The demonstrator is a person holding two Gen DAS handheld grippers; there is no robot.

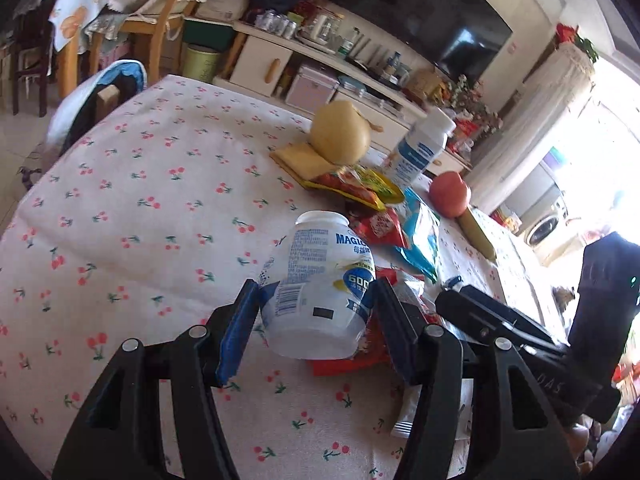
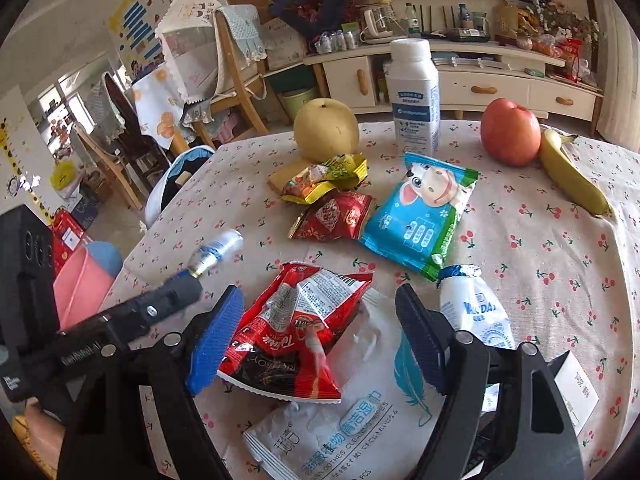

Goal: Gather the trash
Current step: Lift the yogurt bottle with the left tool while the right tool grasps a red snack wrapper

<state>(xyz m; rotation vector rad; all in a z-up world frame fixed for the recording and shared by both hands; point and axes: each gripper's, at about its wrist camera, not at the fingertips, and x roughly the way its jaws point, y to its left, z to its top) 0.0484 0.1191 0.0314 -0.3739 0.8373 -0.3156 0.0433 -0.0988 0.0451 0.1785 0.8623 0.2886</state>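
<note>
Both pads of the left gripper (image 1: 316, 316) press the small white plastic yogurt bottle (image 1: 320, 292), mouth tilted away; the right gripper (image 2: 320, 340) gapes wide around the red crumpled snack wrapper (image 2: 296, 328).

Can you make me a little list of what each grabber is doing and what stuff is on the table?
left gripper: jaws shut on the small white bottle, lifted above the cloth
right gripper: jaws open around the red snack wrapper
under the wrapper: white wipes pack
fruit: pear, apple, banana
standing: tall white bottle
table cover: cherry-print cloth
</note>
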